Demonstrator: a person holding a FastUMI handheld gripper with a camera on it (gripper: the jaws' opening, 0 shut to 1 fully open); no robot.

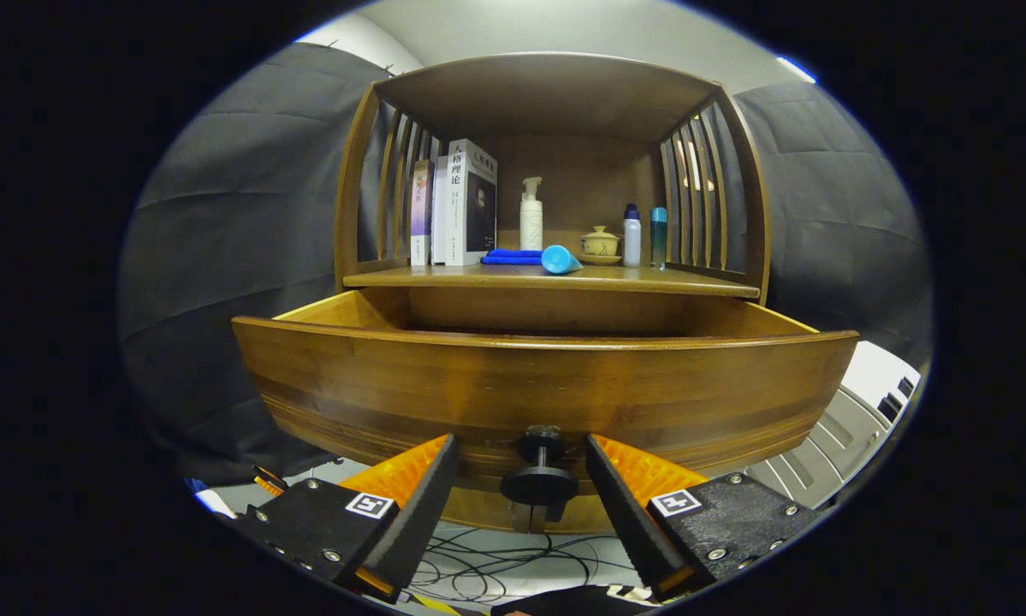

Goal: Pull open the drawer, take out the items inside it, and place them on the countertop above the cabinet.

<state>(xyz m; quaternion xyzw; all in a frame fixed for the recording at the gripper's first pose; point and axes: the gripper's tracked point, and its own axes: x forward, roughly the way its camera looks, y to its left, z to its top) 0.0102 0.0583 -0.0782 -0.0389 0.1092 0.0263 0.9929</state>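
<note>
The wooden drawer (pixel 547 385) of the cabinet stands pulled out toward me, its front panel close ahead. Its round dark knob (pixel 540 479) sits between my two fingers without touching either one. My gripper (pixel 521 449) is open, a finger on each side of the knob. The drawer's inside is hidden behind its front panel. Above it lies the countertop (pixel 692 281), with a blue tube (pixel 560 259) lying on its side and a folded blue cloth (pixel 513 255) beside it.
On the countertop stand several books (pixel 461 205) at the left, a white pump bottle (pixel 530 216), a small lidded ceramic cup (pixel 600 245), a white bottle (pixel 631 235) and a teal bottle (pixel 658 237). Slatted side walls and a top shelf enclose it. Cables (pixel 495 565) lie on the floor below.
</note>
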